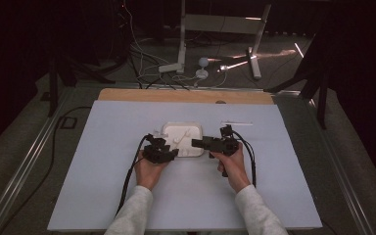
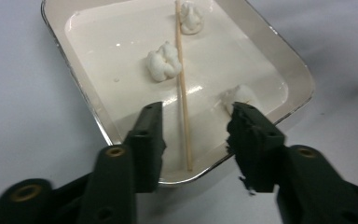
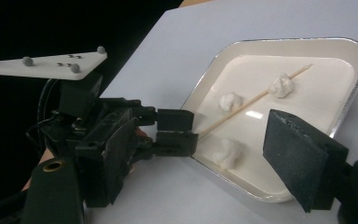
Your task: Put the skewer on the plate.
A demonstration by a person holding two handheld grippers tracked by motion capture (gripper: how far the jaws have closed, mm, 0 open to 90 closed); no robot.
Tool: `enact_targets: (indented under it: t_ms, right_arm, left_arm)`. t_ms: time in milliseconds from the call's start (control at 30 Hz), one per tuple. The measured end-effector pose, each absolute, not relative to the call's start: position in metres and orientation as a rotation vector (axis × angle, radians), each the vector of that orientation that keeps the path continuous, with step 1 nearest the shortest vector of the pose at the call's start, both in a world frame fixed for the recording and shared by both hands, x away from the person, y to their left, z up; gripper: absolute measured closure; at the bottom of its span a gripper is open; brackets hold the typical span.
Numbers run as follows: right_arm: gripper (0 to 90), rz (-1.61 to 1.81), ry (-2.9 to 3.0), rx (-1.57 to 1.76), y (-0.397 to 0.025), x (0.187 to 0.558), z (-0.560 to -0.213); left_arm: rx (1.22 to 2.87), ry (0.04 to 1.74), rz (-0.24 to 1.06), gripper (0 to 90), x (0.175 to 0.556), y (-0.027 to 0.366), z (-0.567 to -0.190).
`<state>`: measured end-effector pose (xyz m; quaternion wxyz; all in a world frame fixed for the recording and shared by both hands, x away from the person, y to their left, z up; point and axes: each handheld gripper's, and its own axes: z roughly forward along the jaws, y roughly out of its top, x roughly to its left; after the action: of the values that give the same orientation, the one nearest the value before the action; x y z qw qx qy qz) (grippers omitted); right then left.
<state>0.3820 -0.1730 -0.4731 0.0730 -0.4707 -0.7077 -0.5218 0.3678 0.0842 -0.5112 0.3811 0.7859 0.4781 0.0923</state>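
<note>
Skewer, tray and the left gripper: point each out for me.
skewer (image 2: 182,93), left gripper view, mid-shaft.
tray (image 2: 81,91), left gripper view, its left rim.
left gripper (image 2: 196,123), left gripper view, midway between its open fingertips, above the skewer's near end.

Black tongs (image 2: 193,135) against a pale lavender-grey surface (image 1: 127,196). The tray (image 2: 81,86) is cream-white with a silvery rim, holding white lumps (image 2: 164,62) and a light tan wooden stick (image 2: 182,88).
</note>
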Motion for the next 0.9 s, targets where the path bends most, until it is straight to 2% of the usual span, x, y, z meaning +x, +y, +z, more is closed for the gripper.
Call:
enact_targets:
  t_ms: [233,467,767,900]
  right_arm:
    - [24.2,-1.563,-2.150,-1.423,-0.175,0.381,-0.474]
    - [23.9,-1.558,-2.205,-1.421,-0.176,0.378,-0.472]
    - [21.9,-1.522,-2.332,-1.389,-0.184,0.368,-0.467]
    - [19.1,-1.518,-2.402,-1.390,-0.198,0.358,-0.465]
  left_arm:
    - [1.931,1.196,0.217,32.6,0.365,0.090,-0.502]
    - [1.839,1.144,0.242,17.1,0.357,0.101,-0.485]
    - [1.747,1.097,0.287,2.7,0.343,0.125,-0.463]
    - [1.736,1.076,0.317,1.9,0.334,0.136,-0.457]
